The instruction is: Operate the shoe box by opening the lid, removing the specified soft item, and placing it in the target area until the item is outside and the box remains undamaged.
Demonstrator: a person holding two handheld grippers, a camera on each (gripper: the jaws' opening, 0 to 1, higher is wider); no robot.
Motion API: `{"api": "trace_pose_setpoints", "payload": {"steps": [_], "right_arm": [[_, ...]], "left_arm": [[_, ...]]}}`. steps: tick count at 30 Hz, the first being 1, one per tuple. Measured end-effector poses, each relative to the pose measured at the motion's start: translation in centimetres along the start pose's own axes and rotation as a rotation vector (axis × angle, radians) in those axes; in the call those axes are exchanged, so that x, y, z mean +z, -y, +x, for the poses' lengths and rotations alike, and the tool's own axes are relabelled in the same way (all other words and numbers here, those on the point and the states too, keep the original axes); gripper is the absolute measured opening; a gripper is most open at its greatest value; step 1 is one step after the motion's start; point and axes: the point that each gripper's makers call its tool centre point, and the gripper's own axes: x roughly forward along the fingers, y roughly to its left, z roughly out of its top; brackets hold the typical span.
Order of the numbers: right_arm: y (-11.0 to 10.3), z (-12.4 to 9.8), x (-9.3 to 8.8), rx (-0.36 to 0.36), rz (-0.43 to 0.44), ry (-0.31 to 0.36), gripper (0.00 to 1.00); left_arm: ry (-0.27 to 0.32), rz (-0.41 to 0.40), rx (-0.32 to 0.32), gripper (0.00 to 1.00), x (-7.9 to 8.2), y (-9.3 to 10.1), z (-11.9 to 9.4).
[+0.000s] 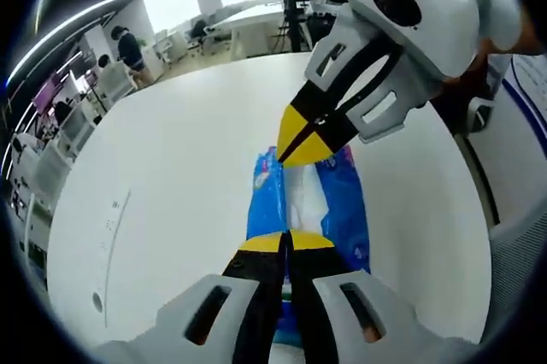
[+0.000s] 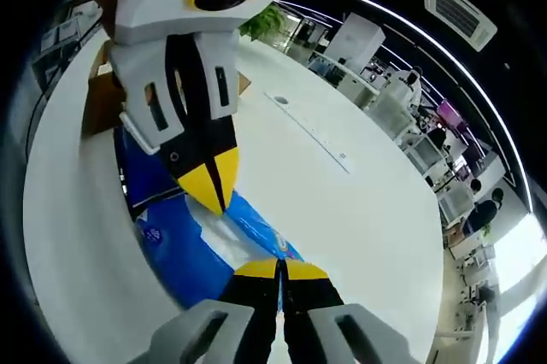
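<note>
1. A broad, rounded white surface [image 1: 171,167] spreads across both views, smooth and glossy
2. A long flat cover strip [image 2: 312,135] with a small round port at one end is set flush into the surface
3. A leafy green potted plant [image 2: 267,20] stands beyond the far edge
4. White office desks and chairs [image 2: 402,116] fill the room behind, with people [image 1: 128,49] among them
5. Long ceiling light strips [image 2: 444,65] glow overhead

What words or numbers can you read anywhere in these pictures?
None can be read.
Blue packet: it has small printing and a round mark, too blurred to read.
White table: small dark marks beside a long strip, too small to read.
Both hand-held grippers: no writing visible.
</note>
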Motion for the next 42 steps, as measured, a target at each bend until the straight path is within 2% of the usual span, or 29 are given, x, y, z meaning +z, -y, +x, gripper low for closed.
{"api": "trace_pose_setpoints", "payload": {"steps": [17,24,33,37,42], "right_arm": [[-0.2,-0.1,-0.3,0.002,0.008,-0.007,0.00],[0.0,-0.3,-0.3,0.002,0.010,-0.011,0.00],[-0.8,-1.2,0.4,0.021,0.028,0.004,0.05],[-0.9,-1.7,0.6,0.032,0.058,0.012,0.07],[-0.9,-2.3,0.9,0.037,0.106,0.021,0.14]], "left_arm": [[-0.006,0.018,0.000,0.00,0.0,-0.1,0.0],[0.012,0.045,-0.006,0.07,0.2,-0.1,-0.6],[0.012,0.053,0.004,0.10,0.2,-0.4,-1.9],[0.013,0.039,0.013,0.11,0.1,-0.6,-2.6],[0.010,0.027,0.022,0.14,-0.2,-0.5,-3.3]]}}
